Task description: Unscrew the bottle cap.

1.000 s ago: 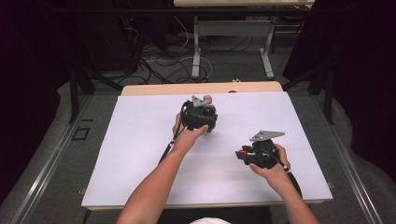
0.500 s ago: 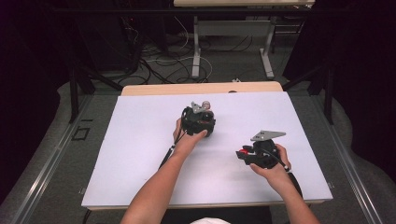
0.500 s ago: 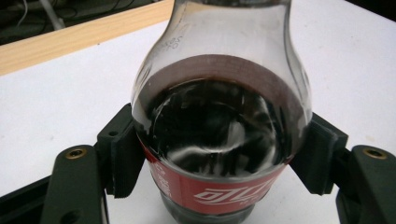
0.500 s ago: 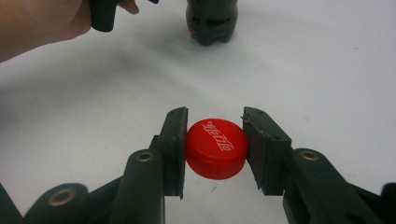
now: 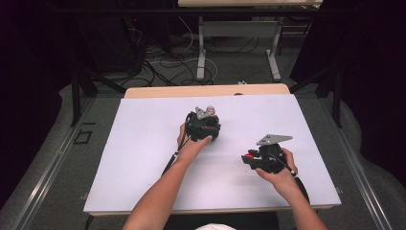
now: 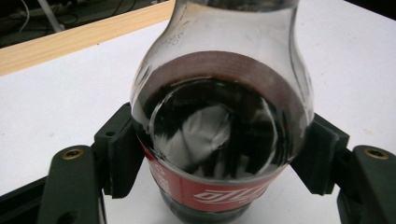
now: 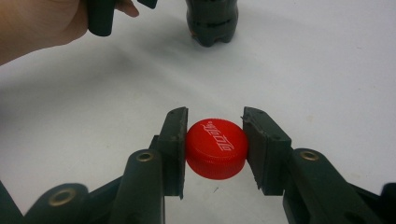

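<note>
table [image 5: 143, 158]: white top, wooden strip along the far edge.
bottle [image 6: 219, 116]: dark cola, red label, stands upright mid-table, neck uncapped.
left gripper [image 5: 203, 125]: jaws clamped on the bottle's sides, just easing apart.
right gripper [image 7: 215, 149]: near the table's right side, jaws pinching the cap.
cap [image 7: 216, 147]: red, white lettering, well apart from the bottle.

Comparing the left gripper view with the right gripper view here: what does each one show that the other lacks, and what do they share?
Left gripper view: the bottle's rounded shoulder, dark drink and red label between its black pads, plus the table's wooden edge.
Right gripper view: a red cap clamped between its pads, and a hand.
Both: the bottle on the white tabletop.
</note>
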Available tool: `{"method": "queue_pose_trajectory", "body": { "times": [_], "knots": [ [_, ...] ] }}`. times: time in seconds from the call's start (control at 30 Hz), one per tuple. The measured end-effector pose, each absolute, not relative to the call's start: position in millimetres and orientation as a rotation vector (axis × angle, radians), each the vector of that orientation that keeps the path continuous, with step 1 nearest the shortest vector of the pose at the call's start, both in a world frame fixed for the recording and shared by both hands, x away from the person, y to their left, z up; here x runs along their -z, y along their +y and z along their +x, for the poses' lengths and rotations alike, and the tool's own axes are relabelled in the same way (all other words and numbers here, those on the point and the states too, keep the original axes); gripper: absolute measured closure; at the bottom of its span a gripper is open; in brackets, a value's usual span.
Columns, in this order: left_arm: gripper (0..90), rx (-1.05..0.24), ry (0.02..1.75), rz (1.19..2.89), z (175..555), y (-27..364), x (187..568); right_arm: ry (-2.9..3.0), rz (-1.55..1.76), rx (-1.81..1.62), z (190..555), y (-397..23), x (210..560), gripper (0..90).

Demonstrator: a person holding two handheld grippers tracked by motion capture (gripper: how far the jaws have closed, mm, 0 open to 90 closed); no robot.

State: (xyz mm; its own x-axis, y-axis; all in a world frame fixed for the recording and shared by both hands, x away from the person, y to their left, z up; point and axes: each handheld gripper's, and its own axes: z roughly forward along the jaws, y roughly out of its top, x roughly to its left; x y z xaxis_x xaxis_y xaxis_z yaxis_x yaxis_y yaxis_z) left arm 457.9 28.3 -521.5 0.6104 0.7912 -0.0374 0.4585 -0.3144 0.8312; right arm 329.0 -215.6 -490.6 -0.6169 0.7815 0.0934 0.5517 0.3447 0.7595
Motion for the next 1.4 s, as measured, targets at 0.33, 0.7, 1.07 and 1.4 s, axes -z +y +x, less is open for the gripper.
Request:
{"method": "queue_pose_trajectory", "body": {
  "times": [0.33,0.7,1.07,1.4],
  "knots": [
    [18.8,-0.453,0.988,1.955,457,31,519,2.340,1.192,-1.135,330,-215,492,60.9],
    [0.6,-0.386,0.957,1.904,442,39,507,2.347,1.173,-1.137,331,-212,495,61.0],
    [0.6,-0.327,0.957,1.886,412,70,485,2.369,1.158,-1.148,333,-200,498,61.0],
    [0.6,-0.309,0.962,1.847,381,105,477,2.390,1.107,-1.156,338,-184,497,60.9]
  ]
}}
